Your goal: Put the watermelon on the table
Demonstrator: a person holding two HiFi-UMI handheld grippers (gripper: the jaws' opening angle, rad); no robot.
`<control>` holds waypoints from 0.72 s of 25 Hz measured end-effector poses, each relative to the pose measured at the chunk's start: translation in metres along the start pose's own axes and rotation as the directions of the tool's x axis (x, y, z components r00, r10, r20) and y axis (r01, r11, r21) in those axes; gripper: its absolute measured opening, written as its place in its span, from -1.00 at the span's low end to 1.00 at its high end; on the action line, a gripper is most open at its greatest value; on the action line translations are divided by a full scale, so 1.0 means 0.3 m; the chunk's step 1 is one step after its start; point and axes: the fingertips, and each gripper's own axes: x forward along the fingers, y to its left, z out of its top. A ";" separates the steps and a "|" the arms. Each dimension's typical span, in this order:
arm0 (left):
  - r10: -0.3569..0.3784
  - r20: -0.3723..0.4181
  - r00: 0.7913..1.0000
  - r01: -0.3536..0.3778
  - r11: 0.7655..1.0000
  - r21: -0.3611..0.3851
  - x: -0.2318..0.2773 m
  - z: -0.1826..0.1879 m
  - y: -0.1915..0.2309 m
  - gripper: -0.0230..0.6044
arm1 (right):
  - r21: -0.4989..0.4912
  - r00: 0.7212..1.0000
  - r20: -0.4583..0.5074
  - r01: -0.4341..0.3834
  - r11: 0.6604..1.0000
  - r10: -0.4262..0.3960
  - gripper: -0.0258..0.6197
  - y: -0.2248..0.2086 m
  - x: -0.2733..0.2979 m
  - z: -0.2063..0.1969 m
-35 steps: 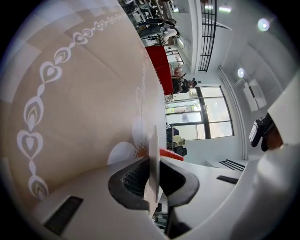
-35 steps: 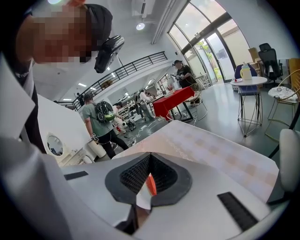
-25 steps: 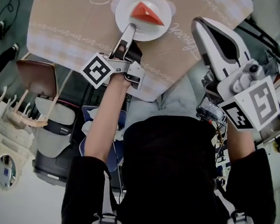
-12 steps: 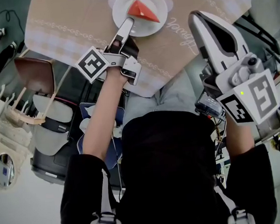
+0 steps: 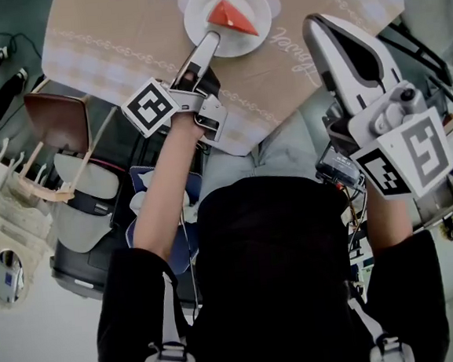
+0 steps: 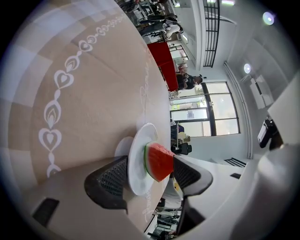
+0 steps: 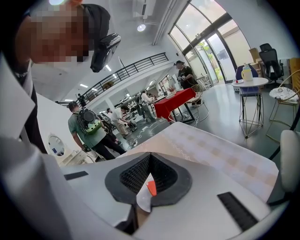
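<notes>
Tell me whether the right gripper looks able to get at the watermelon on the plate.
Probably yes. Only bare tablecloth lies between the right gripper and the plate that holds the watermelon. Its fingers are together, so they would have to open first.

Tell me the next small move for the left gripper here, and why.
Probably draw the left gripper straight back off the plate. Its jaws have just been opening and now stand apart around the plate's near edge. The plate with the watermelon already rests on the table, so only a clean retreat seems left.
</notes>
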 end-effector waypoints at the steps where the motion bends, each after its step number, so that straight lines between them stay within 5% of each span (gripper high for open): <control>1: 0.001 -0.005 1.000 -0.001 1.000 0.002 -0.004 -0.003 0.001 0.02 | -0.002 1.000 0.000 -0.001 1.000 0.001 -0.88 0.003 0.001 0.001; 18: -0.029 -0.014 0.999 0.030 0.997 0.075 -0.123 0.008 -0.055 0.04 | -0.034 1.000 0.022 0.009 0.999 -0.008 -0.88 0.084 0.000 0.022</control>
